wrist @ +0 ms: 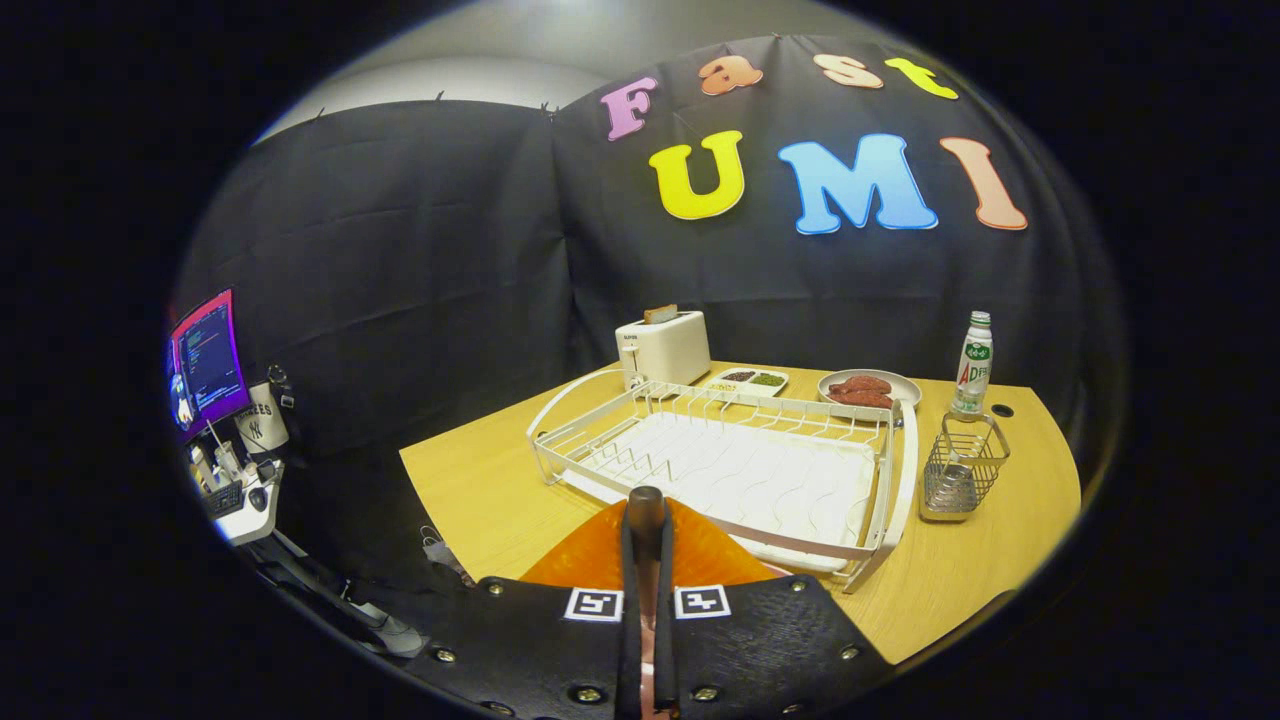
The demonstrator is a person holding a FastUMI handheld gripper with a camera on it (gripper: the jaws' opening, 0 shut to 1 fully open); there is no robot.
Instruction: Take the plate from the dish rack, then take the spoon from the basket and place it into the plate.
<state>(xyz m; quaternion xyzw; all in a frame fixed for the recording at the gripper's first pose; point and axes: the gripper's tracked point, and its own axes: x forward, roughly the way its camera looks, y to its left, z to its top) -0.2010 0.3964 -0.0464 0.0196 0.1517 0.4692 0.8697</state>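
Observation:
My gripper (pixel 646 560) is shut on the spoon (pixel 645 503). The spoon's dark rounded end sticks out just past the fingertips. Right below the fingers an orange plate (pixel 590 555) lies flat on the wooden table (pixel 470 490), in front of the dish rack's near edge; the fingers cover its middle. Beyond the plate the white wire dish rack (pixel 720 470) has nothing in its slots. The small wire basket (pixel 962 465) stands to the right of the rack, and I see nothing sticking up from it.
Behind the rack stand a white toaster (pixel 662 347), a small divided tray (pixel 748 380) and a plate of brown food (pixel 868 388). A plastic bottle (pixel 973 365) stands just behind the basket. A monitor (pixel 205 360) and a cluttered desk lie off the table, far left.

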